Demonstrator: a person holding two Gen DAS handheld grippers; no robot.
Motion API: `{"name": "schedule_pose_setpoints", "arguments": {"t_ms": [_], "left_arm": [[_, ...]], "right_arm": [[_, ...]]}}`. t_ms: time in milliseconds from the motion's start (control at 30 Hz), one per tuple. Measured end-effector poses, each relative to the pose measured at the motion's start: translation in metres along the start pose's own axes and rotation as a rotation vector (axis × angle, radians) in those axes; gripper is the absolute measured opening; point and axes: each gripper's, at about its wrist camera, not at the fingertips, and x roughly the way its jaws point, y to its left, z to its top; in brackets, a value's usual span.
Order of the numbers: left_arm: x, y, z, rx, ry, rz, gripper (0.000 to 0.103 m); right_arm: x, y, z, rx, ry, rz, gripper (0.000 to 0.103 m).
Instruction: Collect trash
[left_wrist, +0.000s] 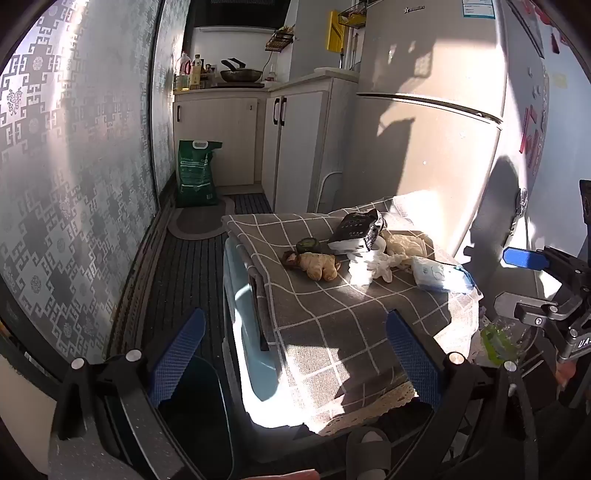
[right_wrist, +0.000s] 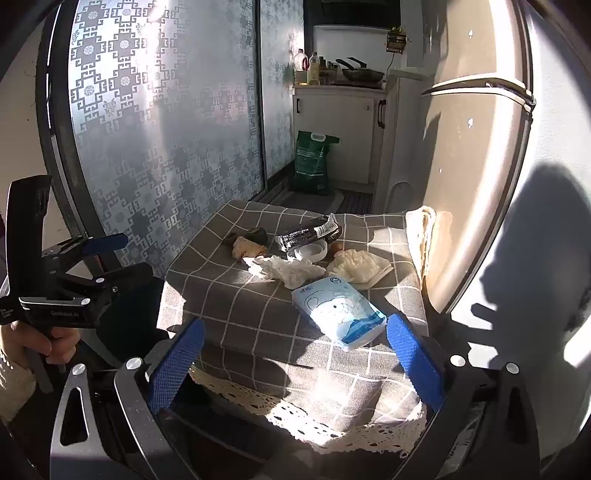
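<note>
Trash lies on a small table under a grey checked cloth (left_wrist: 332, 310) (right_wrist: 240, 295): a black wrapper (left_wrist: 356, 225) (right_wrist: 310, 232), crumpled white tissue (left_wrist: 369, 264) (right_wrist: 288, 269), a ginger-like lump (left_wrist: 319, 266) (right_wrist: 249, 249), a dark green lid (left_wrist: 308, 244), a white ring (right_wrist: 310, 253), a cream crumpled bag (left_wrist: 402, 243) (right_wrist: 358, 269) and a blue-white tissue pack (left_wrist: 441, 275) (right_wrist: 340, 314). My left gripper (left_wrist: 291, 354) is open and empty at the table's near left edge. My right gripper (right_wrist: 295, 358) is open and empty, just short of the tissue pack.
A light blue bin (left_wrist: 251, 339) stands under the cloth's left side. A fridge (left_wrist: 424, 110) stands behind the table on the right. A green sack (left_wrist: 195, 173) leans by white cabinets (left_wrist: 221, 140). A patterned glass door (left_wrist: 74, 166) lines the left.
</note>
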Motion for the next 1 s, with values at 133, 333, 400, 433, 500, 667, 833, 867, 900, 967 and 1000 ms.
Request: {"name": "schedule_pose_setpoints", "arguments": {"t_ms": [133, 333, 400, 433, 500, 667, 833, 867, 900, 967, 1000], "left_arm": [[0.000, 0.001, 0.001, 0.000, -0.003, 0.003, 0.100], [-0.001, 0.004, 0.005, -0.008, -0.014, 0.015, 0.100], [-0.002, 0.000, 0.004, -0.008, -0.016, 0.014, 0.100], [-0.005, -0.005, 0.003, -0.007, -0.015, 0.008, 0.100], [-0.005, -0.003, 0.003, -0.007, -0.015, 0.005, 0.100], [-0.008, 0.000, 0.004, -0.008, -0.016, -0.007, 0.100], [-0.012, -0.003, 0.003, -0.014, -0.018, -0.003, 0.100], [-0.013, -0.003, 0.003, -0.016, -0.017, -0.002, 0.100], [-0.014, -0.003, 0.003, -0.018, -0.017, -0.002, 0.100], [-0.015, -0.004, 0.002, -0.021, -0.018, -0.001, 0.100], [-0.015, -0.003, 0.002, -0.020, -0.017, -0.004, 0.100]], "right_arm": [[0.000, -0.001, -0.001, -0.001, 0.004, 0.002, 0.100], [-0.001, 0.003, 0.004, -0.001, 0.005, 0.000, 0.100], [0.001, 0.003, 0.003, -0.002, 0.004, 0.004, 0.100], [0.001, 0.003, 0.003, -0.002, 0.004, 0.003, 0.100], [0.001, 0.003, 0.002, -0.002, 0.006, 0.002, 0.100], [0.001, 0.001, 0.003, -0.001, 0.005, 0.001, 0.100], [0.000, 0.000, 0.002, -0.003, 0.005, 0.002, 0.100], [0.001, 0.001, 0.002, -0.003, 0.006, 0.003, 0.100], [0.001, 0.001, 0.002, -0.002, 0.006, 0.001, 0.100], [0.000, 0.001, 0.002, -0.002, 0.005, 0.000, 0.100], [0.000, 0.001, 0.002, 0.001, 0.004, 0.001, 0.100]]}}
